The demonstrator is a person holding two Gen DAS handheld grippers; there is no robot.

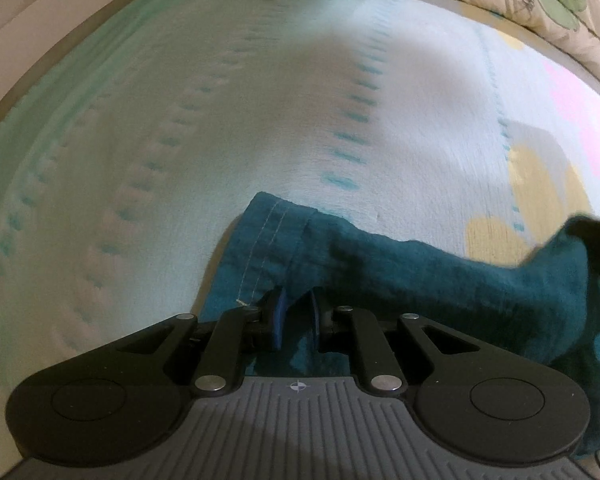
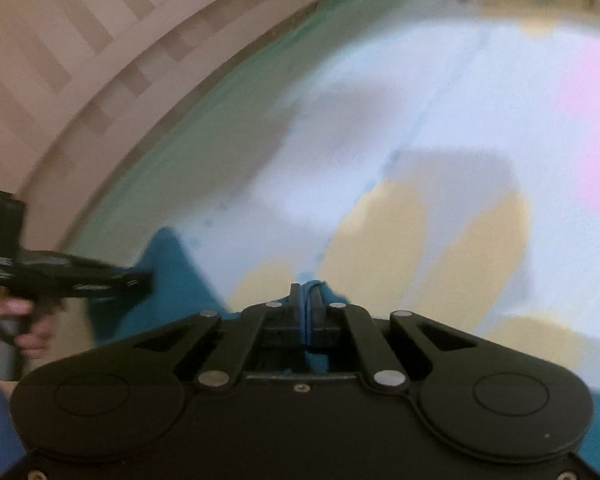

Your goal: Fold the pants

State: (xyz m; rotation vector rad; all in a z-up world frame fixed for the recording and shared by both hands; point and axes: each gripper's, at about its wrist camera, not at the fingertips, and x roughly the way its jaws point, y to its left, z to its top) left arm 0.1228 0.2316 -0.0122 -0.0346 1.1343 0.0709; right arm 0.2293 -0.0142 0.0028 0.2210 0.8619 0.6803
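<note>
We see the teal pants [image 1: 380, 264] on the bed [image 1: 220, 120], each narrow gripper [image 1: 296, 320] [image 2: 308, 304] pinching cloth; unequal pulls could slip a thin hold and skew the fold.

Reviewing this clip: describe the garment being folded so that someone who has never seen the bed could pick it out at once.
Start from the pale bedspread with rows of turquoise stitching and yellow and pink patches. The pants lie on it near the camera, pinched by the left gripper and the right gripper. They are the only dark teal cloth there, with a light double-stitched hem.
</note>
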